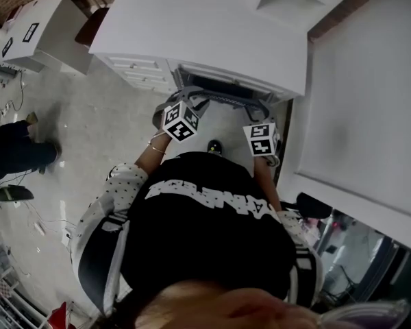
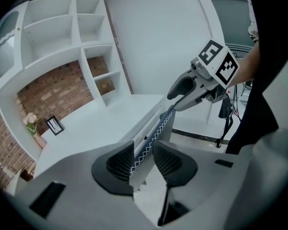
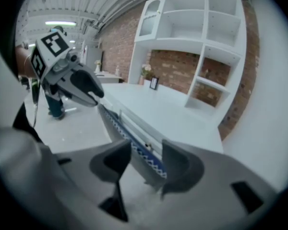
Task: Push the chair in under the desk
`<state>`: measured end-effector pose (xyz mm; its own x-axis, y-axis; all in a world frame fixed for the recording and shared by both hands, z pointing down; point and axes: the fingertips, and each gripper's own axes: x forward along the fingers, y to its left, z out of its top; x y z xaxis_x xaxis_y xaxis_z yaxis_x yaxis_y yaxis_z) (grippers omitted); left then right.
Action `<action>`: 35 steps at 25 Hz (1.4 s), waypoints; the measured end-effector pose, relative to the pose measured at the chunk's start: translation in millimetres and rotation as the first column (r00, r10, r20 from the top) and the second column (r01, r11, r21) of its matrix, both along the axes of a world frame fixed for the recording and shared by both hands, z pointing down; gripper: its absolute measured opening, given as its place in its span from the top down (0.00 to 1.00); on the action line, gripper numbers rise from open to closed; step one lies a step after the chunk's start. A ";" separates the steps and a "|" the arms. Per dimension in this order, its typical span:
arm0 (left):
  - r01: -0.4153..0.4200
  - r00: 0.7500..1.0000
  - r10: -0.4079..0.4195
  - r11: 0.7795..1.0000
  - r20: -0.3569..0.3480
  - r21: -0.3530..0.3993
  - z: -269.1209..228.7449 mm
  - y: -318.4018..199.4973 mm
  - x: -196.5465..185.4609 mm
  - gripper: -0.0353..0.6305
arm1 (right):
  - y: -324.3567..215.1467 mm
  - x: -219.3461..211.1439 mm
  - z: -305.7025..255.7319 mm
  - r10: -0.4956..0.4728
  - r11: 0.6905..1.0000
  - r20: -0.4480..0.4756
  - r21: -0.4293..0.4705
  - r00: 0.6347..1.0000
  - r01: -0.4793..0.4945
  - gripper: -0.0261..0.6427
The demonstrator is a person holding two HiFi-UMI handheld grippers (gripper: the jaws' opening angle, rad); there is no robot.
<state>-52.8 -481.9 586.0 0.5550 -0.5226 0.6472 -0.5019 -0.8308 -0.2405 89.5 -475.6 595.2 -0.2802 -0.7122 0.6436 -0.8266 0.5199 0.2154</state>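
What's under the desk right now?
The chair: only its backrest's top edge shows at the desk's opening, between the open left claw and right claw. The desktop covers its seat and legs.

White shelf unit [image 3: 201, 28] against brick wall [image 3: 175, 66]; 1 frame [image 3: 154, 83], flowers [image 3: 145, 71] beside.

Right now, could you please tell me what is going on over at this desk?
A person stands at the white desk with a gripper in each hand. The left gripper and the right gripper each straddle the top edge of the chair back, one toward each end. Both pairs of jaws stand apart and do not clamp it. The chair back sits close against the desk edge, so the chair looks pushed in.
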 end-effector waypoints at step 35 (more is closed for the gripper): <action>0.145 0.935 -0.107 0.985 -0.337 0.090 -115.0 23.7 -3.2 0.89 | 28.6 -40.3 -119.5 -0.109 0.969 0.424 0.247 0.899 0.001 0.91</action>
